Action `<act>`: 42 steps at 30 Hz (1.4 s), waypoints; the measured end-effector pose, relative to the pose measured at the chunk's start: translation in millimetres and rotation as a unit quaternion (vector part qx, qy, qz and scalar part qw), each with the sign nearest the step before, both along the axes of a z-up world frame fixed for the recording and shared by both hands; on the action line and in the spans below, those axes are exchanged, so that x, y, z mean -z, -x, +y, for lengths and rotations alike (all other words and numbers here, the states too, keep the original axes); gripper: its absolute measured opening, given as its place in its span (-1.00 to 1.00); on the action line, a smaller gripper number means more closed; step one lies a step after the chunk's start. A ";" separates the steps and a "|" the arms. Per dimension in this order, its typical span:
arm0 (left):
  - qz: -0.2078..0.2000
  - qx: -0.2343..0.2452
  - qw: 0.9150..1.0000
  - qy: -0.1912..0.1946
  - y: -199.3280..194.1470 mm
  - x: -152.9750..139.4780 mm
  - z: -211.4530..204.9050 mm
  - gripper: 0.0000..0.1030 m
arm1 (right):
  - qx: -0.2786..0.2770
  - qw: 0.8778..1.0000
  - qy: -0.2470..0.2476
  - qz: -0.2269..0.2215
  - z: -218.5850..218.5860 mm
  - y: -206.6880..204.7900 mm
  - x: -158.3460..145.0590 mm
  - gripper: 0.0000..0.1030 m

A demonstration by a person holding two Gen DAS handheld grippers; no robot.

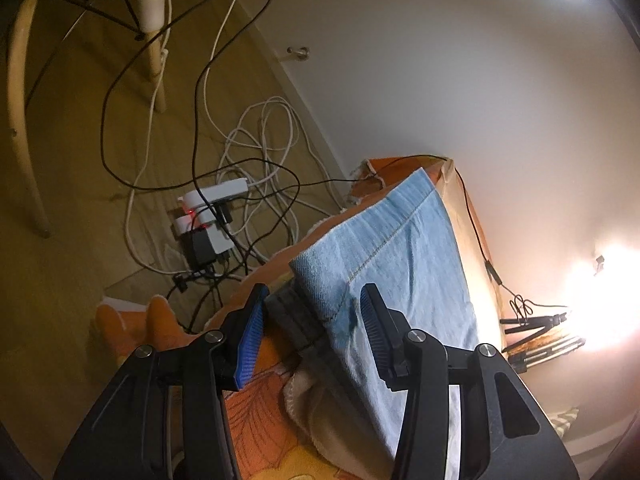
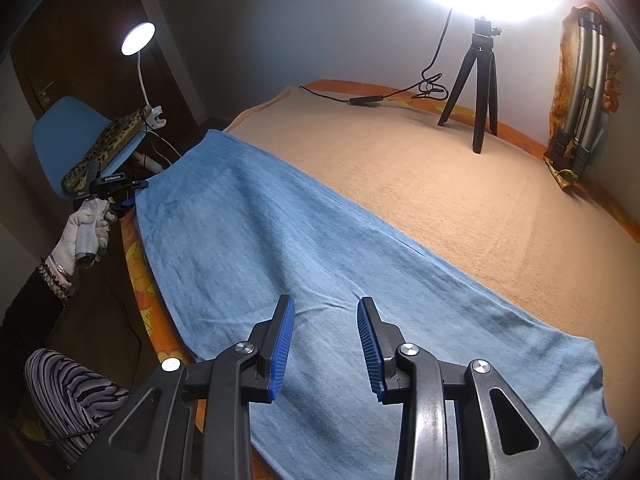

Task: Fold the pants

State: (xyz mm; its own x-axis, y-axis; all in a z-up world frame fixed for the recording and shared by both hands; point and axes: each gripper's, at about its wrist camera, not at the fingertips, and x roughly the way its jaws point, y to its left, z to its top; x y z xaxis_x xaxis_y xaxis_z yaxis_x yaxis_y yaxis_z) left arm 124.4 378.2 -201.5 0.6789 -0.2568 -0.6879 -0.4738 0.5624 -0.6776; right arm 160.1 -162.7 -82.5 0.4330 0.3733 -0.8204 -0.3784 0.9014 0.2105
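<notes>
Light blue pants (image 2: pixel 280 248) lie flat and long on the beige blanket (image 2: pixel 460 200) of a bed. In the right wrist view my right gripper (image 2: pixel 326 332) is open and empty, just above the middle of the pants. My left gripper (image 1: pixel 312 312) is open at the pants' leg hem (image 1: pixel 384 248), at the bed's corner, its jaws on either side of the hem's corner without closing on it. The left gripper also shows in the right wrist view (image 2: pixel 120 190), held in a white-gloved hand at the far-left end of the pants.
A black tripod (image 2: pixel 476 80) with a bright lamp and its cable (image 2: pixel 360 100) stand on the bed's far side. A blue chair (image 2: pixel 76 136) with a clip lamp is beyond the hem. Power strips (image 1: pixel 208 216) and tangled cords lie on the floor.
</notes>
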 end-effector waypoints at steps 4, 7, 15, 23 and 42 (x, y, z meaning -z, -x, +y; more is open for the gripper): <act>-0.010 -0.007 1.000 -0.020 0.1 -5.0 -4.0 -0.15 | -0.001 1.000 0.000 -0.002 -1.2 1.1 -1.7 -0.35; -0.019 -0.009 0.999 -0.045 0.7 -11.6 -8.6 -0.21 | 0.001 1.000 0.001 -0.001 -2.5 1.2 -0.9 -0.35; -0.045 0.005 0.993 -0.106 0.7 -32.6 -18.6 -0.76 | 0.000 1.000 -0.005 0.002 -1.9 1.7 1.3 -0.35; -0.089 0.030 0.988 -0.119 5.0 -51.4 -32.7 -0.79 | -0.016 1.000 -0.014 -0.002 17.3 -9.3 -7.1 -0.35; -0.134 0.213 0.940 -0.229 7.7 -57.1 -135.5 -0.80 | -0.128 0.984 -0.103 0.062 239.9 -174.2 0.6 -0.05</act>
State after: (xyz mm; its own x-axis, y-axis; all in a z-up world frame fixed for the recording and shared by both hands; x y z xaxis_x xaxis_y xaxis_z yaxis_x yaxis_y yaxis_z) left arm 116.7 242.6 -144.4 0.7459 -0.2624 -0.6122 0.0135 0.9249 -0.3800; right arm 334.3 77.2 -83.1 0.2040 0.6210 -0.7568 -0.5469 0.7135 0.4380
